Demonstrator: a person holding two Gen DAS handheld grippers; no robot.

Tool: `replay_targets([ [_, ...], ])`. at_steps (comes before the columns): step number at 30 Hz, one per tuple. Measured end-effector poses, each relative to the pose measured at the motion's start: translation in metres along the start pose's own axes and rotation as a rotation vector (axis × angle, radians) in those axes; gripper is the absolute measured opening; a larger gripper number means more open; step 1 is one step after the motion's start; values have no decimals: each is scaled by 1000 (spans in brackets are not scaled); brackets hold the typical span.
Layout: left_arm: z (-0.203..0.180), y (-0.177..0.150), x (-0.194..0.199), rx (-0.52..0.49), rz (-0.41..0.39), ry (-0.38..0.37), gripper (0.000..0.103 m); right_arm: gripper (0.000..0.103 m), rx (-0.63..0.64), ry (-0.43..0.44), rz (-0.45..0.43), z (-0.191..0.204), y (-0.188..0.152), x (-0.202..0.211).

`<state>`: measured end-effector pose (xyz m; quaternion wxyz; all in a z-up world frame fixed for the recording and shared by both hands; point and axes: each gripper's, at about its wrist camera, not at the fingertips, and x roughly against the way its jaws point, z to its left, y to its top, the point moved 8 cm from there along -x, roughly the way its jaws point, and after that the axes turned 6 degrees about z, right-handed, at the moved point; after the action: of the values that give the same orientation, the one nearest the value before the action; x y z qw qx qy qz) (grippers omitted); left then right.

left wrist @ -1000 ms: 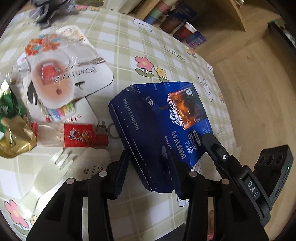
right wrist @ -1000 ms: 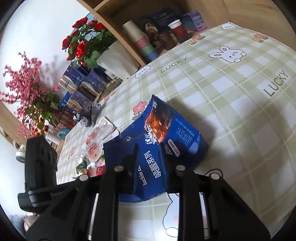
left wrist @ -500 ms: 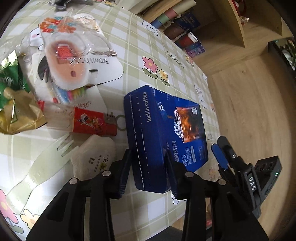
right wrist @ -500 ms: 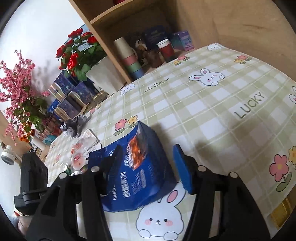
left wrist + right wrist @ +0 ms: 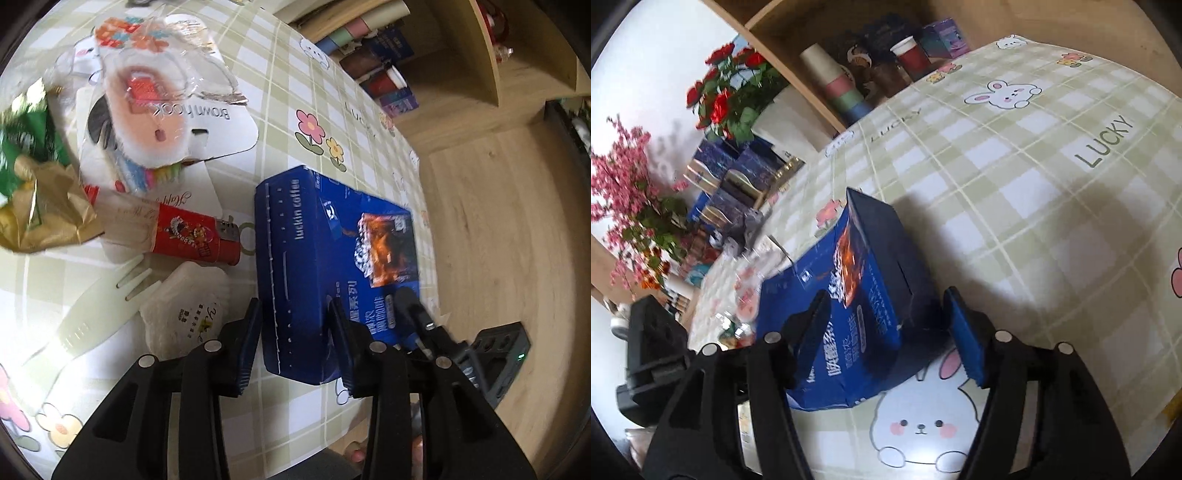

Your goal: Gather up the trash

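Blue box (image 5: 314, 266) side reads "luckin coffee".

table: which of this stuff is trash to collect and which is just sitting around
Trash to collect:
blue coffee box, clamped by the left gripper
gold wrapper
red tube
plastic fork
napkin packet
clear blister pack

Just sitting there:
stacked cups
red flowers
pink blossoms

The coffee box (image 5: 332, 258) lies on the table (image 5: 280, 96), right of the lighter (image 5: 192, 236).
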<state>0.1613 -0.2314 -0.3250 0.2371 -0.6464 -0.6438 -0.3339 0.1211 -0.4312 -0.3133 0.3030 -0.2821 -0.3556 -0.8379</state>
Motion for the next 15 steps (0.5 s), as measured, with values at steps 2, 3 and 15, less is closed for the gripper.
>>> replay_targets([
  [2, -4, -1, -1, -42, 11, 40, 40, 64, 10, 13, -9, 5, 3, 3],
  [3, -6, -1, -2, -58, 14, 57, 41, 64, 23, 16, -16, 9, 4, 6],
  [15, 9, -4, 8, -6, -32, -7, 38, 71, 65, 24, -38, 23, 6, 18],
])
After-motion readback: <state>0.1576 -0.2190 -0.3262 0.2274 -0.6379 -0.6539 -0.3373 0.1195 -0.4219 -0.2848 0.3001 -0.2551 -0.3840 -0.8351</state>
